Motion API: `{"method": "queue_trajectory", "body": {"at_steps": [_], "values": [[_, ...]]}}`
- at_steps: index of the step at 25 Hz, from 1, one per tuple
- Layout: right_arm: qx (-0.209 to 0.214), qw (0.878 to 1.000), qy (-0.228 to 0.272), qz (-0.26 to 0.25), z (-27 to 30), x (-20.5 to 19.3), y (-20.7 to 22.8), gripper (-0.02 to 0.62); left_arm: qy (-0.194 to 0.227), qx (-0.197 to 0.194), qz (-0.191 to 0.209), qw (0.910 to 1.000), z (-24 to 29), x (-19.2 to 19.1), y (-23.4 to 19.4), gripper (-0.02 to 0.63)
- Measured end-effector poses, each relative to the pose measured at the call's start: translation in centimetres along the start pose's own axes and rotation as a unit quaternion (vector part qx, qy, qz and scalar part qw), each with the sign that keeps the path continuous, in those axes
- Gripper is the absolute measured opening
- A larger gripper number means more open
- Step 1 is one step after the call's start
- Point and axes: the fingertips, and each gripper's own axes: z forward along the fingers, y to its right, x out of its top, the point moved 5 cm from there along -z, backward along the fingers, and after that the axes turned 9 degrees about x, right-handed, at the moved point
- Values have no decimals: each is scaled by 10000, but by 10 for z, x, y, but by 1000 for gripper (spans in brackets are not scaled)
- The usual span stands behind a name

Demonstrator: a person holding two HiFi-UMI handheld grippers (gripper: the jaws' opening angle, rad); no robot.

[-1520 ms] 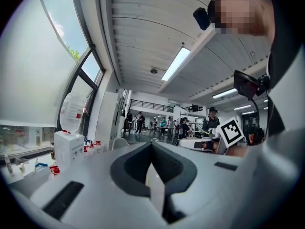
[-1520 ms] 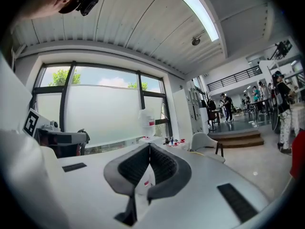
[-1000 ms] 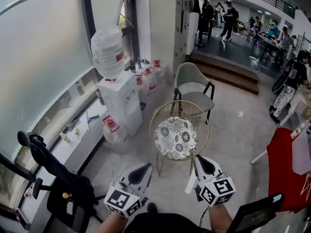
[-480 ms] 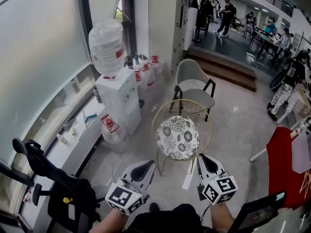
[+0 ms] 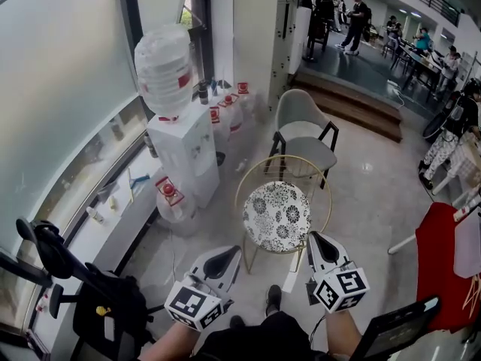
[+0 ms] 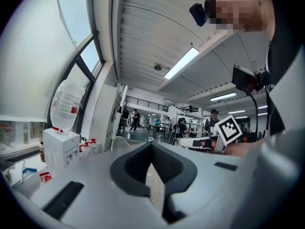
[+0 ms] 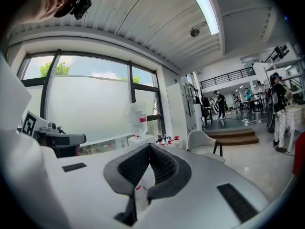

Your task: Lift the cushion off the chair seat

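Note:
A round cushion [image 5: 276, 215] with a black-and-white flower pattern lies on the seat of a gold wire chair [image 5: 324, 201] in the middle of the head view. My left gripper [image 5: 225, 256] is just short of the chair's near left side, its jaws shut and holding nothing. At the chair's near right side is my right gripper [image 5: 320, 241], also shut and holding nothing. Neither touches the cushion. In the left gripper view the left gripper [image 6: 151, 146] has its tips meeting. In the right gripper view the tips of the right gripper [image 7: 150, 146] meet as well.
A white water dispenser [image 5: 186, 153] with a big bottle stands left of the chair, spare bottles beside it. A grey chair [image 5: 304, 136] stands behind the gold one. A black exercise machine [image 5: 83, 284] is at near left and a red-covered table [image 5: 442, 265] at right. Steps and people are far back.
Both grippers have moved forward toward the gold chair, which now sits closer to their tips. A shoe has come into view between them at the bottom.

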Motion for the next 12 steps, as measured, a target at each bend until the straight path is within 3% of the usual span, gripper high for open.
{"method": "queue_trajectory", "body": {"at_steps": [12], "values": [[173, 9998, 110, -14, 33, 15, 80, 9, -28, 433, 38, 9991, 88, 3, 3, 6]]}}
